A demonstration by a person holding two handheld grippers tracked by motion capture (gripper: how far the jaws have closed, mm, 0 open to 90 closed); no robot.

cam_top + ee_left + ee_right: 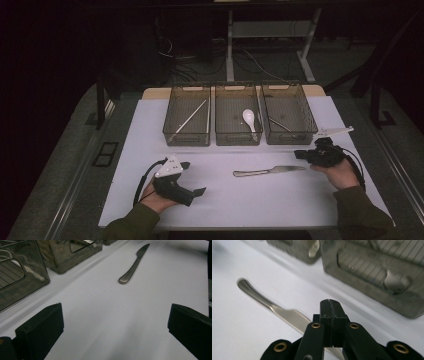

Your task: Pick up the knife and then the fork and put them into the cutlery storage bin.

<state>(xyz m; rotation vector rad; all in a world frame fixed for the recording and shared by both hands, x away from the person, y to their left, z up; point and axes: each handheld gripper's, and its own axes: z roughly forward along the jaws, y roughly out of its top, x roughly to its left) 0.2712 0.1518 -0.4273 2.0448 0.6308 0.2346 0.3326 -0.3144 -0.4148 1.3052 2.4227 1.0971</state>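
On the white desk (220,200), the left claw (115,322) rests wide open; farther right, the right claw (329,315) is pinched on the knife (269,171) blade tip; next, lift it toward the 3 bins (289,86)

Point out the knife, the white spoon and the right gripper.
knife (270,171): high view, mid-length, where handle meets blade.
white spoon (248,117): high view, on its bowl, in the middle bin.
right gripper (331,305): right gripper view, seam between its closed tips.
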